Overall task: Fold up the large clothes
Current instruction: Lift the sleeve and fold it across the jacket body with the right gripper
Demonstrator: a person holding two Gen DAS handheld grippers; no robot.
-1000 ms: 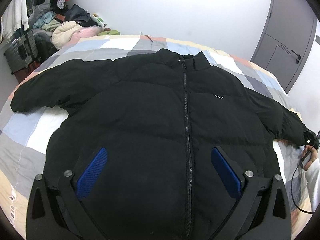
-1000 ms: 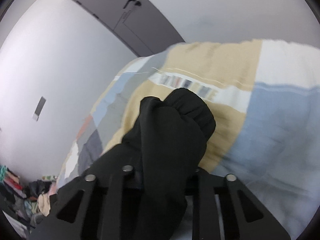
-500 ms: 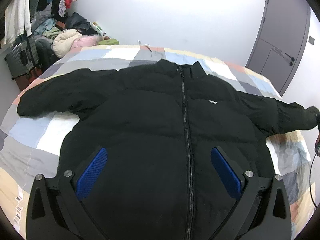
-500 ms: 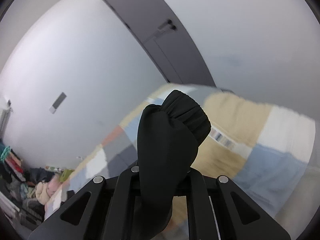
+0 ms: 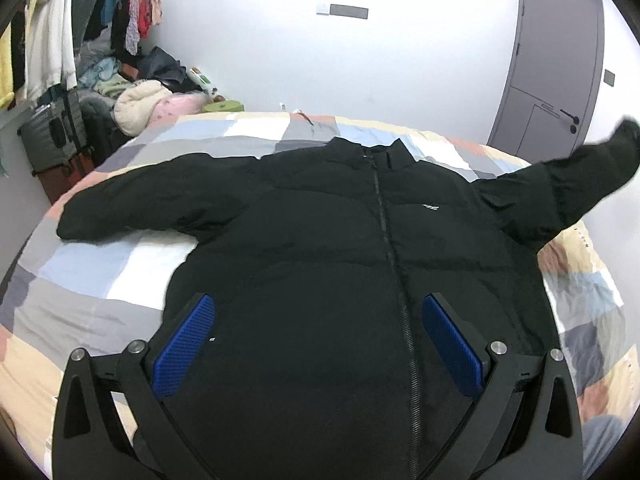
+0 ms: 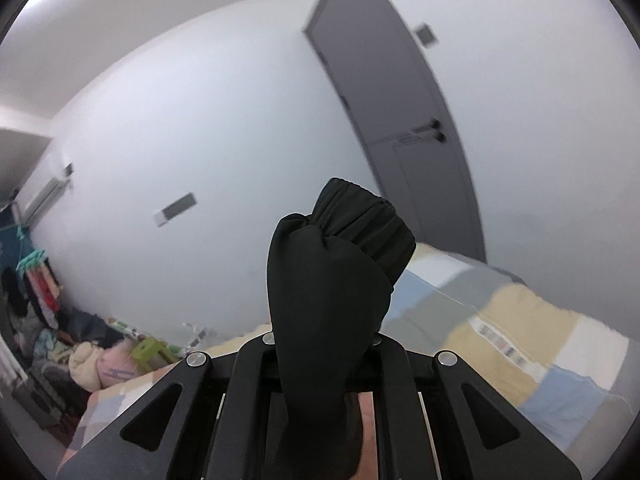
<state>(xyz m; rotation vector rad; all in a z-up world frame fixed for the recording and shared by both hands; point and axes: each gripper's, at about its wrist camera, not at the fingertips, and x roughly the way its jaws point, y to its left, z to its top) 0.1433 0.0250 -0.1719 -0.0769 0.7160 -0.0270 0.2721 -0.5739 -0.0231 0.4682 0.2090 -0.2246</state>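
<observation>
A black puffer jacket [image 5: 320, 264] lies front up and zipped on the patchwork bed [image 5: 100, 276]. One sleeve [image 5: 144, 204] rests flat toward the left. The other sleeve [image 5: 572, 184] is raised off the bed at the right. My left gripper [image 5: 320, 328] hovers open above the jacket's lower front, its blue pads [image 5: 188, 336] wide apart with nothing between them. In the right wrist view my right gripper [image 6: 326, 344] is shut on that raised sleeve's end, whose cuff [image 6: 360, 228] sticks up past the fingers, which the cloth hides.
A grey door [image 5: 548, 68] stands in the white wall beyond the bed's far right corner. Piled clothes and bags [image 5: 132, 96], a suitcase [image 5: 52, 136] and hanging garments [image 5: 48, 32] crowd the far left. The door [image 6: 400, 120] also shows in the right wrist view.
My right gripper has lifted the sleeve end high off the bed, so that sleeve now slants upward at the right. The left gripper drew back a little and stayed open.
</observation>
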